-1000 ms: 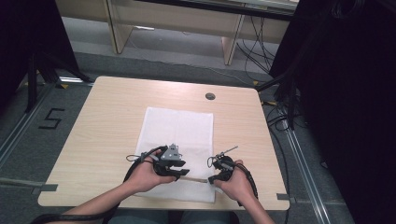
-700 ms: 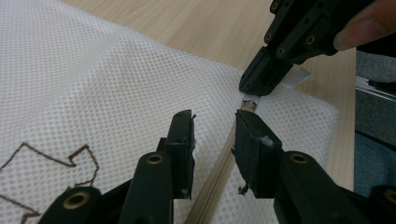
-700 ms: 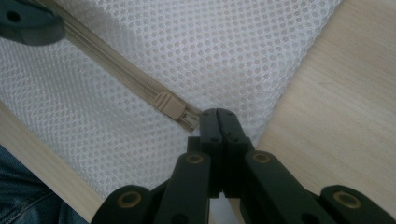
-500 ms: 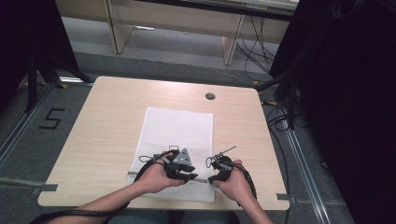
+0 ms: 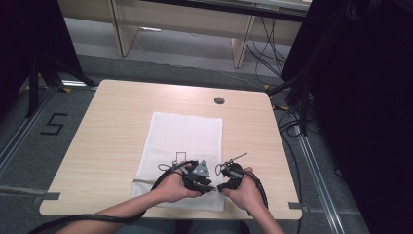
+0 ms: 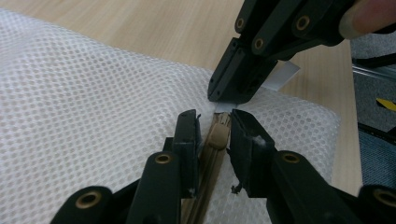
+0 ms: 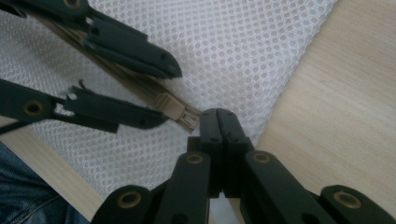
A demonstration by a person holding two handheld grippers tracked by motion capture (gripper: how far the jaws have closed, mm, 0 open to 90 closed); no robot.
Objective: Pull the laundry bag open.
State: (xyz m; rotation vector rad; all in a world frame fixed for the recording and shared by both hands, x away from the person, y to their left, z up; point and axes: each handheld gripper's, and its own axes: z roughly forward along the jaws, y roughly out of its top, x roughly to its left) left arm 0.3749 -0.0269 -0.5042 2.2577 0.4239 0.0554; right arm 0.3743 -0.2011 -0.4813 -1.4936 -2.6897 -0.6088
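Sitting at a pale wooden surface (image 5: 107, 141) in a dim room, a person is working on a white mesh bag (image 5: 187, 134) lying flat near the front edge. A round grommet (image 5: 219, 100) is showing at the far side of the surface, grey floor bearing a marked "5" (image 5: 54, 124) is lying to the left, and cables are trailing under a desk beyond. The bag is showing a fine honeycomb weave with a tan zipper (image 6: 212, 158) running along its near end. The left hand-held gripper (image 6: 212, 128) is straddling the zipper pull, its jaws having just been closing, narrowed around the pull with slight gaps still visible on both sides. The right hand-held gripper (image 7: 218, 116) is standing with its jaws fully pressed together, tips resting at the bag's corner just beyond the zipper's end; whether they are pinching fabric cannot be told.
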